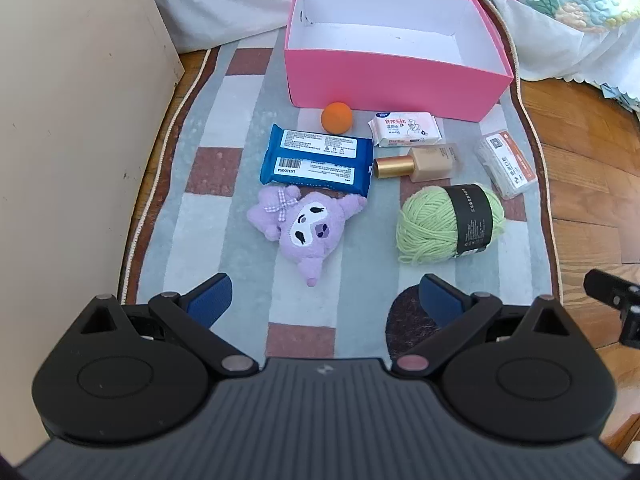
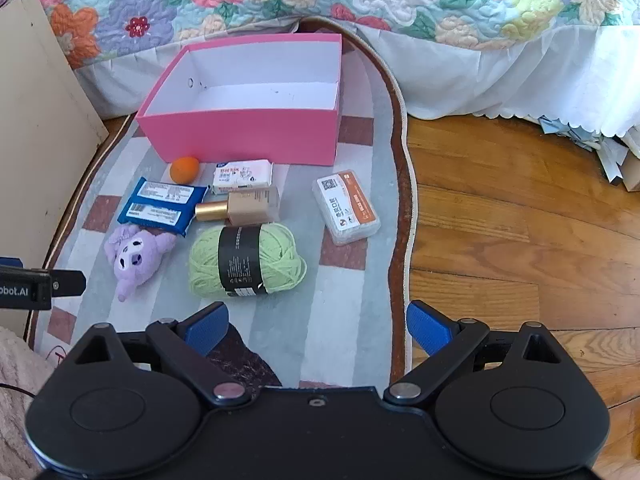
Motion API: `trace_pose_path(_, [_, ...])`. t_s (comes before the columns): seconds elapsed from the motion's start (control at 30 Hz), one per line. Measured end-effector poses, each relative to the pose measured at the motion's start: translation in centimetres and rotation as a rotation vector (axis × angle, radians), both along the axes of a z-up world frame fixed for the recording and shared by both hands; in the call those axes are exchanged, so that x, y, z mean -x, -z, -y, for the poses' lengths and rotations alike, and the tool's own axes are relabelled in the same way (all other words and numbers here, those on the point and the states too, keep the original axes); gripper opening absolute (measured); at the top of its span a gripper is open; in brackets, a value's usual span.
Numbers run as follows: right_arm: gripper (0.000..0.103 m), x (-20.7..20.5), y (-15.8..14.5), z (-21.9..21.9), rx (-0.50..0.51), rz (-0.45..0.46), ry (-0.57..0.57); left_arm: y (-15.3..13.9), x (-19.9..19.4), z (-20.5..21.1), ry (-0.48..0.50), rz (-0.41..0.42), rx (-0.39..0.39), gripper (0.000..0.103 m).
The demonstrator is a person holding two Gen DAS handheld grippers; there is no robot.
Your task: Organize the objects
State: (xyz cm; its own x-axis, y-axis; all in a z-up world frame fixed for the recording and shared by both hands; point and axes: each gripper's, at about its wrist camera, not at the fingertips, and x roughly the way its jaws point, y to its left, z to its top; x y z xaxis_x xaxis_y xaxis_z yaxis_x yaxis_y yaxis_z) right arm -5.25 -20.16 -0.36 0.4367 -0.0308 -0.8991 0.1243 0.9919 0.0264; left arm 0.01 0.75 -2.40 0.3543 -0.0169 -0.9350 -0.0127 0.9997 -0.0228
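Striped woven rug (image 1: 248, 92) under rectangular pink cardboard box (image 1: 384, 84), fuzzy yarn ball (image 1: 448, 224).

Legible markings are few. The blue wipes pack (image 1: 316, 160) carries a white label with a barcode and the code "LK20054", seen upside down. The left gripper's body (image 2: 24, 286), in the right wrist view, shows "obot.AI", cut off at the frame edge. A QR code stands on the orange-labelled clear box (image 2: 347, 208). Other print is too small to read.
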Motion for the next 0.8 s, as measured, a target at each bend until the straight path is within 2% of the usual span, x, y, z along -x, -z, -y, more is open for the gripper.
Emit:
trace_pose_path(0.2, [0.098, 0.1, -0.2, 0.2, 0.007, 0.016, 0.015, 0.1, 0.0, 0.2, 0.013, 0.011, -0.016, 0.102])
trace_pose_path(0.43, [0.098, 0.3, -0.5, 0.8, 0.017, 0.023, 0.038, -0.2, 0.6, 0.0, 0.012, 0.037, 0.01, 0.102])
trace_pose_path(0.6, [0.098, 0.1, -0.4, 0.8, 0.025, 0.023, 0.041, -0.1, 0.9, -0.1, 0.011, 0.051, -0.016, 0.102])
trace_pose_path(0.8, [0.098, 0.0, -0.3, 0.9, 0.032, 0.02, 0.05, 0.0, 1.0, -0.5, 0.002, 0.056, 0.025, 0.102])
